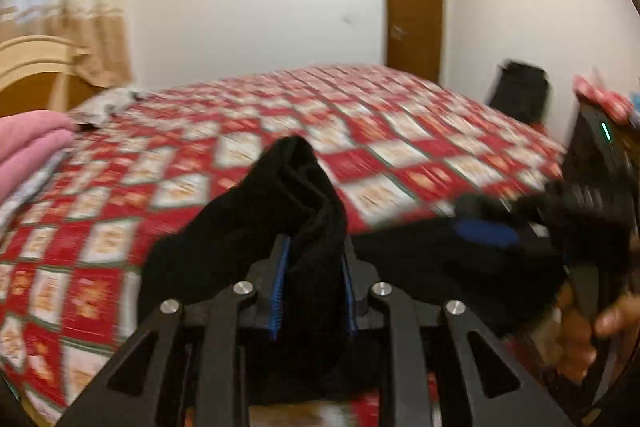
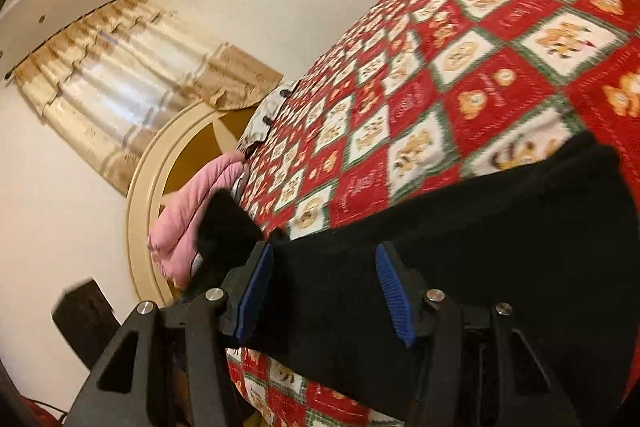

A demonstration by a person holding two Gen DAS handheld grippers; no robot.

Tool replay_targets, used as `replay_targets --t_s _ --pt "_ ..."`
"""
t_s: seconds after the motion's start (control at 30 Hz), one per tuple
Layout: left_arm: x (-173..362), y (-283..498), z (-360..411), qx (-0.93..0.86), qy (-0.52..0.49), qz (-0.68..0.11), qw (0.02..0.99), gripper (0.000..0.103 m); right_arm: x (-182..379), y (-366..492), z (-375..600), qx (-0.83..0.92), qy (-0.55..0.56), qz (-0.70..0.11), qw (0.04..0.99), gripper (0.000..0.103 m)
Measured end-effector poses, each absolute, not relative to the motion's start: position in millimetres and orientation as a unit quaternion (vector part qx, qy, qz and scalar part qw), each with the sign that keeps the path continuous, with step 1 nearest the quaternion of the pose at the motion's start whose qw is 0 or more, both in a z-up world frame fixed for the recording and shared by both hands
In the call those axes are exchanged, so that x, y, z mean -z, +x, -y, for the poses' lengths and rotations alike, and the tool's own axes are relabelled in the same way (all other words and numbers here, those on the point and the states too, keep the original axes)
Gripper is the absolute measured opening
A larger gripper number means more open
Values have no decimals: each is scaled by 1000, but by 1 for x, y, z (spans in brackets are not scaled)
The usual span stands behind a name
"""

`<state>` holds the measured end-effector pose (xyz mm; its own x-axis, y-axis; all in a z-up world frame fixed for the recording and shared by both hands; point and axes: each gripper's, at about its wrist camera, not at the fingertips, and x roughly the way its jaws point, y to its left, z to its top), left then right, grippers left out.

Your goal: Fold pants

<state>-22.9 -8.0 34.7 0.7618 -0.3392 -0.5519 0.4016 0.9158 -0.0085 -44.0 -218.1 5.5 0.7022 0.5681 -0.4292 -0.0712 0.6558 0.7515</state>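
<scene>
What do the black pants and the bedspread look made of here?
Black pants: thick, matte knit or fleece, judging by the soft bulky folds with no sheen; motion blur leaves it open. Bedspread: printed woven fabric, probably cotton, flat and matte with red and white bear squares.

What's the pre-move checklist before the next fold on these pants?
1. Left gripper shut on the black pants: ok, fabric bunched between its fingers.
2. Right gripper grip: not ok, fingers spread apart with pants between them, not pinched.
3. Pants flat on the quilt: not ok, one end is lifted and bunched.
4. Quilt area beyond the pants free: ok.
5. Pink bedding clear of the pants: ok in the left wrist view.
6. Legs aligned: cannot tell, motion blur.
</scene>
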Motion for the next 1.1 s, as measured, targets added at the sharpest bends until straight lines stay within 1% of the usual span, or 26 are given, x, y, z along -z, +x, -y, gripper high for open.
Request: replay_targets --t_s 0.13,0.17,0.27,0.4,0.63,0.73,0.77,0.8,0.83,0.87,0.97,1.1 --pt "0 -21 29 205 75 -324 920 25 12 -42 221 -190 389 -358 827 56" --pt "5 -24 30 203 78 -321 922 25 15 -42 220 -190 391 -362 824 56" --pt "2 -32 34 197 99 -308 926 25 4 -41 213 -207 374 -350 833 56" --pt "1 -32 34 201 83 -308 926 25 -9 -28 195 -246 342 -354 835 56" --pt "3 -42 25 214 61 -291 930 25 13 21 170 -286 377 -403 783 56" --pt "3 -44 25 212 71 -288 931 25 9 18 150 -287 340 -401 801 56" --pt "4 -44 25 213 69 -290 930 25 6 15 144 -277 316 -397 816 54" --pt "5 -43 25 214 66 -293 929 25 4 15 141 -268 300 -397 825 36" --pt "5 -42 25 213 65 -296 929 25 3 16 138 -263 284 -401 830 26" --pt "5 -41 25 213 64 -298 928 25 3 17 137 -261 280 -406 830 20" --pt "-3 -41 26 214 60 -301 927 25 -2 17 142 -258 279 -404 832 18" --pt "-26 -53 43 231 77 -279 929 25 -29 4 161 -270 276 -372 844 18"
